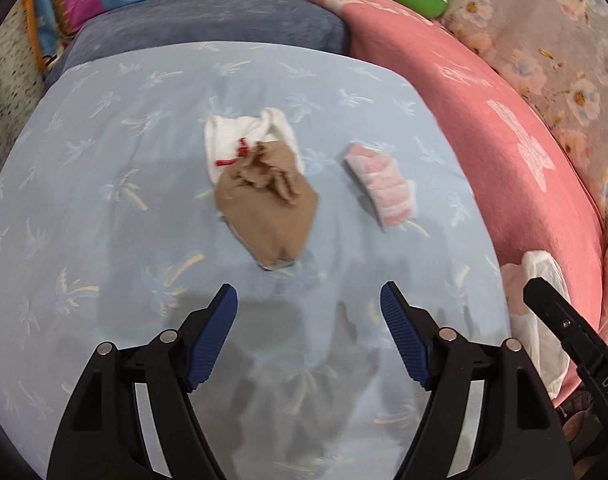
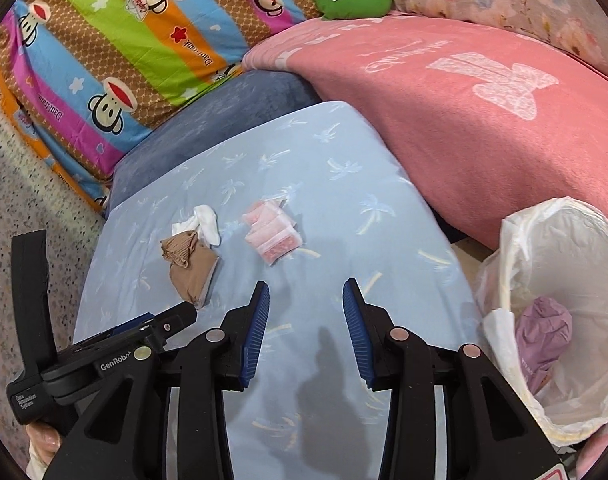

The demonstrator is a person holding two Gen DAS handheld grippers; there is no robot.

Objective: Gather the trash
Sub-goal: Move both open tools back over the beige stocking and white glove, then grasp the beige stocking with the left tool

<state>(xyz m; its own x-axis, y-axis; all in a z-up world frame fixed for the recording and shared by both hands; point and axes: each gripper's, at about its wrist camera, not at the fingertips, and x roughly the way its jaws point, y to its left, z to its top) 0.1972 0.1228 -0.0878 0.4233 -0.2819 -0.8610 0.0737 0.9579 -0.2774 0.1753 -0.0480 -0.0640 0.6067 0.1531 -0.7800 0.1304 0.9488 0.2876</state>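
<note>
From my left wrist, my left tool point(image 1: 309, 336) hangs wide and empty over the blue cushion point(image 1: 104, 208), just short of the brown wad point(image 1: 270, 220), which lies on the white scrap point(image 1: 224, 140); it looks soft and light, so I'd pinch its bunched top. From my right wrist, my right tool point(image 2: 306, 334) stands half-open and empty, the pink packet point(image 2: 274, 236) beyond it on the cushion, thin and slippery, best nipped at an edge; the bag point(image 2: 564, 280) sits beside the cushion.

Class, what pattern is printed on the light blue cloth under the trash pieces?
Pale palm trees on the light blue cloth, seen best in the right wrist view.
</note>
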